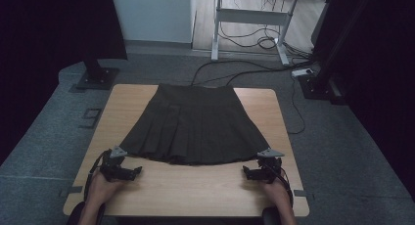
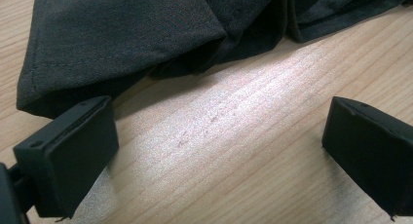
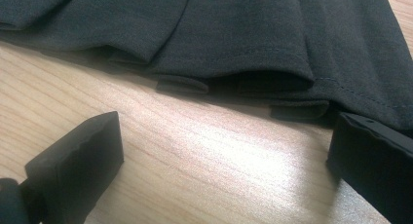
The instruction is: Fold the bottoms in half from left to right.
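Two grippers are resting low on the near part of a wooden table [image 1: 205, 191], one at each lower corner of a dark pleated skirt [image 1: 191, 124] that is lying flat across the middle of the tabletop, its narrow waistband at the far edge and its wide hem facing the person. The left gripper [image 1: 131, 173] is sitting just beside the hem's left corner, held by the person's left hand [image 1: 103, 186], and its jaws are standing wide apart with only bare wood between them. In the left gripper view the left gripper [image 2: 219, 136] is pointing at the hem, where the skirt [image 2: 146, 34] is folding over itself in soft pleats; one jaw is lying right at the cloth's corner, though whether it is touching the fabric is hard to tell. The right gripper [image 1: 250, 173], held by the right hand [image 1: 279, 191], is sitting just beside the hem's right corner, its jaws likewise spread wide and gripping nothing. In the right gripper view the right gripper [image 3: 226, 141] is facing the stitched hem of the skirt [image 3: 243, 34], with one jaw close against the cloth's edge and the other well clear of it on the table [image 3: 195, 160].
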The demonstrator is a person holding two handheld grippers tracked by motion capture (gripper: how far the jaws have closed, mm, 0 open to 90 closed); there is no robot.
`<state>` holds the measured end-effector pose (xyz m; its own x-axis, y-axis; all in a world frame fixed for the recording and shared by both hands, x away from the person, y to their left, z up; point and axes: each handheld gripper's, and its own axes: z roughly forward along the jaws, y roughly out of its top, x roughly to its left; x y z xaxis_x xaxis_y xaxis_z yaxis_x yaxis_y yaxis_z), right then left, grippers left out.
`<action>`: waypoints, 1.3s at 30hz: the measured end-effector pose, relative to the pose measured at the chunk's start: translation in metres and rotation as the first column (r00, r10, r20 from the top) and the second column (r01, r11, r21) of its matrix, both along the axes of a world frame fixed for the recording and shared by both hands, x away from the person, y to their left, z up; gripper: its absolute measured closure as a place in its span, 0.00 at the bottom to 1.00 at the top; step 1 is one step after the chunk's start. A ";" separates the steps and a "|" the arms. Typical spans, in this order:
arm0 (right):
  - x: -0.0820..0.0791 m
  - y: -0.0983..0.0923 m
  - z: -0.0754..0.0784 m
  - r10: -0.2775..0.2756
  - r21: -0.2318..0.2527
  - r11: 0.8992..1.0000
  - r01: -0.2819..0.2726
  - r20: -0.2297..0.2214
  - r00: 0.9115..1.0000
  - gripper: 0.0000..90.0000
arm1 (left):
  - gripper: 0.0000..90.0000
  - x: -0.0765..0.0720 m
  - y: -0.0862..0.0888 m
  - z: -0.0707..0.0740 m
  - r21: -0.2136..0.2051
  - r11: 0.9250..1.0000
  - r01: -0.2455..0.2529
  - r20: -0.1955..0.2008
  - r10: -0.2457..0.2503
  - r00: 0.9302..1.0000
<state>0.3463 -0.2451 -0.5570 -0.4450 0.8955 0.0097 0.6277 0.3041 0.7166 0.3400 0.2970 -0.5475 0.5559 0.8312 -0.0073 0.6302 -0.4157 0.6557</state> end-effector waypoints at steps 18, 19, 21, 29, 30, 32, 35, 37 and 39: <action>0.000 -0.001 0.000 0.013 0.001 1.000 -0.013 0.001 1.000 0.00 | 0.00 0.001 -0.002 0.001 0.005 1.000 -0.010 -0.011 0.010 1.000; 0.000 -0.002 0.001 0.017 -0.001 1.000 -0.017 -0.005 1.000 0.00 | 0.00 0.002 -0.002 0.003 0.004 1.000 -0.014 -0.024 0.014 1.000; 0.000 -0.002 0.001 0.019 -0.002 1.000 -0.019 -0.008 1.000 0.00 | 0.01 0.002 -0.001 0.004 -0.006 1.000 -0.014 -0.032 0.014 0.999; -0.002 -0.003 0.008 0.008 0.011 1.000 -0.008 -0.033 0.999 0.06 | 0.09 0.005 0.005 0.021 -0.037 0.999 -0.011 0.004 0.011 1.000; -0.003 -0.002 0.011 0.010 0.007 1.000 -0.010 -0.027 1.000 0.06 | 0.09 0.006 0.007 0.025 -0.043 0.999 -0.011 0.016 0.012 1.000; -0.004 0.000 0.019 0.014 0.008 1.000 -0.014 -0.005 1.000 0.06 | 0.11 0.010 0.010 0.032 -0.055 0.998 -0.015 0.031 0.017 0.999; -0.004 0.005 0.031 0.025 0.020 0.999 -0.025 0.016 1.000 0.07 | 0.16 0.016 0.014 0.040 -0.058 0.998 -0.011 0.043 0.013 0.999; 0.000 0.011 0.038 0.048 0.050 0.998 -0.048 0.010 0.999 0.06 | 0.18 0.026 0.015 0.046 -0.056 0.998 -0.007 0.059 0.011 0.998; 0.001 0.013 0.039 0.051 0.053 0.997 -0.052 0.006 0.999 0.06 | 0.20 0.031 0.016 0.049 -0.062 0.998 0.000 0.060 0.003 0.998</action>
<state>0.3476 -0.2316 -0.5177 -0.4906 0.8697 0.0543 0.6086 0.2974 0.7356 0.3708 0.3134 -0.4986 0.5557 0.8310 -0.0257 0.5893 -0.3719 0.7172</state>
